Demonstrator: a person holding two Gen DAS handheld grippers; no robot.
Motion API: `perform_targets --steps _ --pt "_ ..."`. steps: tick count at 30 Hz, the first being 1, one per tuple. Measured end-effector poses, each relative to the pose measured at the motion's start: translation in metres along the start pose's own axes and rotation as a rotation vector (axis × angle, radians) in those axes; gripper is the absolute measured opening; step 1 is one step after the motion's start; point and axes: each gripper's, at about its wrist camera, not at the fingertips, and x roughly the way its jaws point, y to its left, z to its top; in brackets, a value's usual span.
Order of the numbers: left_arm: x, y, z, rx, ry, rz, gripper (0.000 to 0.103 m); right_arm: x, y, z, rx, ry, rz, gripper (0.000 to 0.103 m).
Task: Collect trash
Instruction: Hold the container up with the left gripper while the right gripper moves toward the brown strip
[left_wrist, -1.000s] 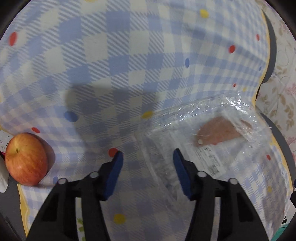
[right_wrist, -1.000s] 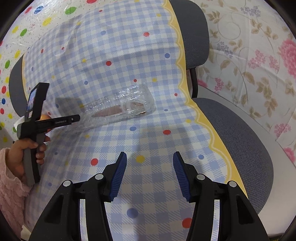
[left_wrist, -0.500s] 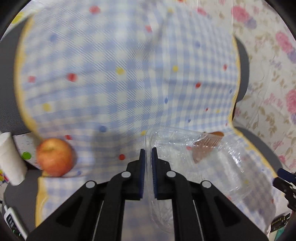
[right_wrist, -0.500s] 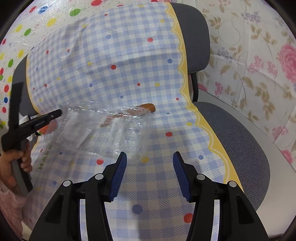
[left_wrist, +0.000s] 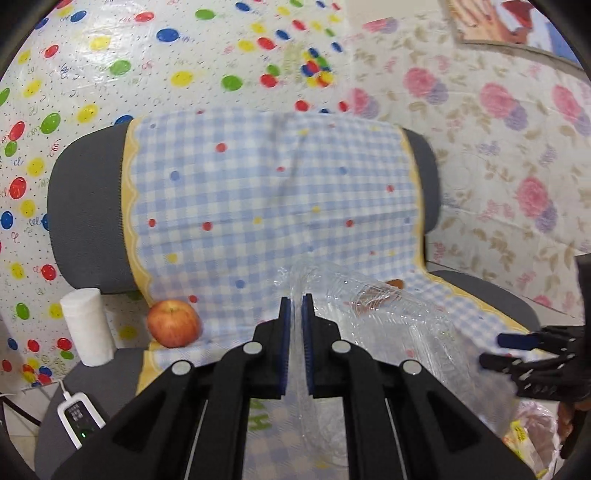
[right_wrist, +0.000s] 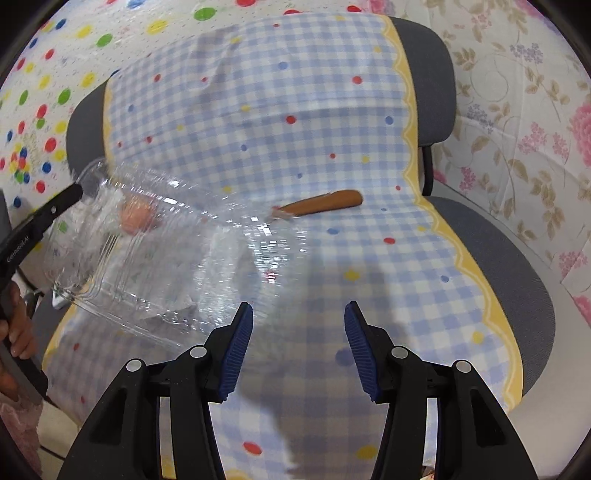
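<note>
Clearly the left gripper (left_wrist: 295, 306) is clamped on an edge of the crumpled clear plastic food container (left_wrist: 373, 325), pinching a thin wall so the light trash hangs free above the blue-and-white checked cloth (left_wrist: 266, 206) draped over the grey office chair (left_wrist: 88, 206). It points slightly downward toward the chair back. The right gripper (right_wrist: 298, 341) tilts more steeply down over the seat, its jaws closing with nothing between them, just beside the container's lower edge. A brown sausage-shaped scrap (right_wrist: 321, 203) lies on the cloth beyond, likely the next pickup. A red apple (left_wrist: 173, 323) sits at the cloth's edge.
</note>
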Motion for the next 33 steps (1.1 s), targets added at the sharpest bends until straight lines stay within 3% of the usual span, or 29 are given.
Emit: perform_targets --steps 4,8,13,15,17,20,24,25,28,33 --pt "-0.015 -0.011 -0.005 0.001 -0.02 -0.02 0.004 0.004 0.006 -0.025 -0.023 0.048 -0.018 0.039" --pt "-0.017 -0.017 -0.012 0.004 -0.021 -0.021 0.004 -0.007 0.005 -0.051 -0.014 0.044 -0.025 0.037" --pt "-0.015 -0.018 -0.021 -0.026 -0.001 -0.023 0.006 -0.001 0.004 -0.067 -0.025 0.044 -0.048 0.028" --pt "-0.012 -0.015 -0.023 -0.052 0.029 -0.038 0.014 -0.001 0.004 -0.067 -0.031 0.033 -0.053 0.027" --pt "-0.006 -0.01 -0.028 -0.089 0.089 -0.107 0.041 0.0 0.008 -0.068 -0.062 0.021 -0.073 0.026" --pt "-0.001 -0.01 -0.036 -0.092 0.132 -0.14 0.054 0.0 0.009 -0.069 -0.083 0.007 -0.084 0.025" --pt "0.006 0.003 -0.039 -0.156 0.195 -0.228 0.053 -0.001 0.004 -0.064 -0.077 -0.008 -0.106 0.022" --pt "0.006 0.005 -0.038 -0.169 0.202 -0.25 0.048 0.0 0.002 -0.062 -0.069 -0.009 -0.129 0.018" --pt "-0.004 0.006 -0.032 -0.167 0.181 -0.328 0.034 0.0 -0.014 -0.054 -0.017 -0.018 -0.142 0.017" --pt "-0.016 -0.01 -0.025 -0.142 0.158 -0.462 0.034 -0.001 -0.038 -0.047 0.013 -0.094 -0.219 0.013"
